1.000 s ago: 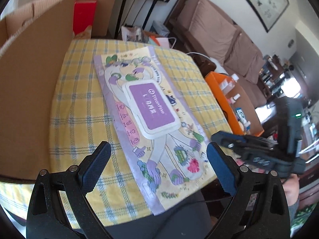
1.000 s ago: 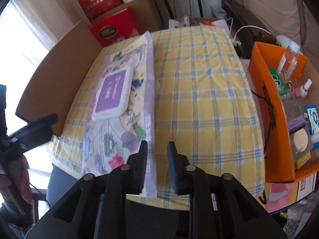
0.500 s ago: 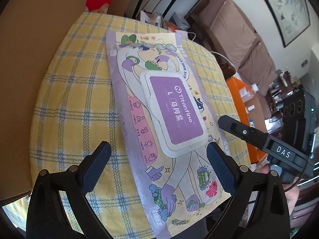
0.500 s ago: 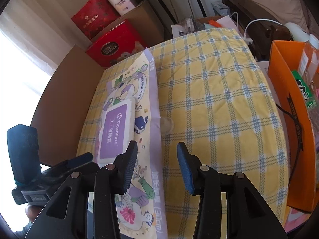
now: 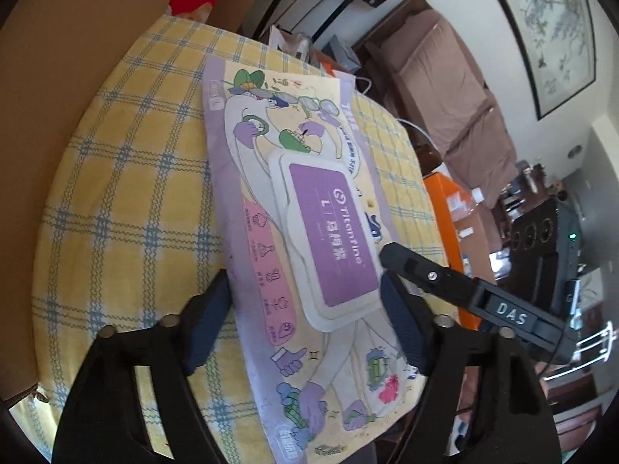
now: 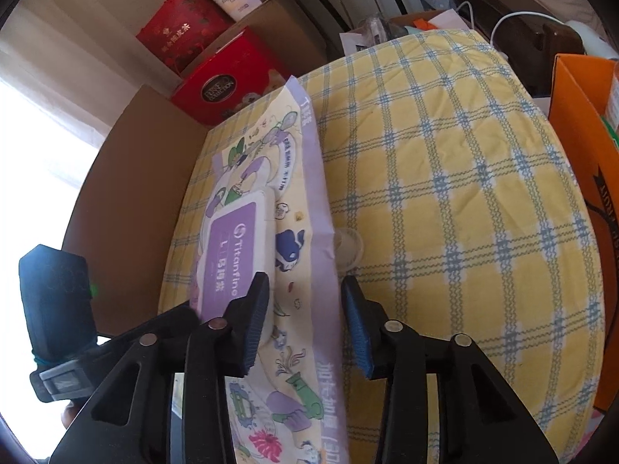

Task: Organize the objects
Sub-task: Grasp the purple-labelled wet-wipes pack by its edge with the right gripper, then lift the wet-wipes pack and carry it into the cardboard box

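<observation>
Left wrist view: the left hand-held gripper (image 5: 305,321) straddles the near half of a flat wipes pack (image 5: 301,232) lying lengthwise on the worktop (image 5: 127,201), which is covered by a yellow check cloth. Its jaws have just been closing, with the pack between them; the left pad sits at the pack's purple edge and the right pad over its far side. Whether either pad presses cannot be told, so I judge the jaws spread, not gripping.

The right hand-held gripper (image 6: 305,324) reaches over the same pack from the opposite side. Its jaws have also just been closing, with the pack's purple side seam between them. The pads stand clear of it, so spread as well.

Step in hand, as judged: a two-handed pickup of the pack, not yet secured. The next move calls for both sets of jaws to close fully on the soft edges before lifting evenly.

Condition of the pack: soft film wrapper, cream with cartoon print and purple borders, and a white rigid flip lid (image 5: 329,239) with a purple label, shut. An orange box (image 6: 580,123) of small items stands beside the worktop.
</observation>
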{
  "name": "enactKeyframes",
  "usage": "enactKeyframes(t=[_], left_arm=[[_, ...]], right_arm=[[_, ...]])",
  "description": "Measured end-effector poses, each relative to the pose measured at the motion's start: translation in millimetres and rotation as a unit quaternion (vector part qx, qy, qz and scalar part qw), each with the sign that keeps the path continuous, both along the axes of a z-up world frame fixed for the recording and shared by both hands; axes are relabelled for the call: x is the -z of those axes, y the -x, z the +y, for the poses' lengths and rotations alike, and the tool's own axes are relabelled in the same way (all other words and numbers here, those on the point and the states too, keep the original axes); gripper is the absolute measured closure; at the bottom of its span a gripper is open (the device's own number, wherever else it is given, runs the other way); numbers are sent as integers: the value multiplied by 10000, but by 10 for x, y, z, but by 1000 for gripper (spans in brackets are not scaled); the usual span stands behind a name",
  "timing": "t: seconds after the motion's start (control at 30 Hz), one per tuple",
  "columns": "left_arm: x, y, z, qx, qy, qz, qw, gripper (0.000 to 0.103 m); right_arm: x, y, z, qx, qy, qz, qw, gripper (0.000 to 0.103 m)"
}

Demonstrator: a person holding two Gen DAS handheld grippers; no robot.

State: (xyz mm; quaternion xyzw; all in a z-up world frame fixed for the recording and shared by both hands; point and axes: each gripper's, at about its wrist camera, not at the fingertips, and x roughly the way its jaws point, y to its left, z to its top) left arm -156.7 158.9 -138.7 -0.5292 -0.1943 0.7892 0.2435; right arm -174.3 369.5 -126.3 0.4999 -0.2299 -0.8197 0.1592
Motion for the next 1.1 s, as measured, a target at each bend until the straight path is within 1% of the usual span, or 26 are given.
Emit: enactKeyframes(t=[0.1, 0.13, 0.17, 0.2, 0.23, 0.27, 0.33, 0.4, 0.47, 0.63, 0.8, 0.93, 1.1], left_arm=[[-14, 6, -7, -17, 86, 40, 10000, 53], [-30, 7, -10, 3, 65, 48, 10000, 56], [-49, 0, -6, 21, 52, 65, 10000, 62], [-83, -18, 0, 71, 39, 116, 9999, 65], [-117, -30, 17, 100, 45, 168, 9998, 67], [-161, -47, 39, 124, 70, 237, 9996, 67], [-259, -97, 66, 149, 102, 401, 9990, 68], [-346, -126, 67, 144, 125, 556, 9983, 70], [-429, -131, 54, 117, 108, 651, 9977, 73], [-691, -186, -9, 121, 91, 877, 9960, 74], [-971, -215, -144, 77, -23, 1105, 9938, 74], [-1125, -203, -243, 32, -126, 1186, 9929, 74], [-1303, -206, -389, -41, -118, 1343, 9909, 74]], right_arm=[[4, -30, -8, 41, -80, 30, 10000, 76], [0, -41, -9, 61, -101, 29, 9999, 83], [-17, -61, -6, 60, -29, 55, 10000, 89], [-36, -75, -6, 52, 84, 81, 9999, 89], [-59, -91, -15, 44, 128, 113, 9998, 89], [-88, -107, -44, 19, 88, 148, 9998, 89], [-152, -142, -137, -24, -186, 241, 9995, 89], [-201, -172, -201, -44, -323, 317, 9990, 89], [-233, -199, -224, -8, -305, 367, 9989, 90], [-359, -262, -209, 48, -68, 496, 9987, 92], [-651, -314, -274, 23, -36, 789, 9969, 92], [-875, -326, -365, 20, -52, 993, 9950, 92], [-1085, -313, -487, -43, -44, 1151, 9933, 92]])
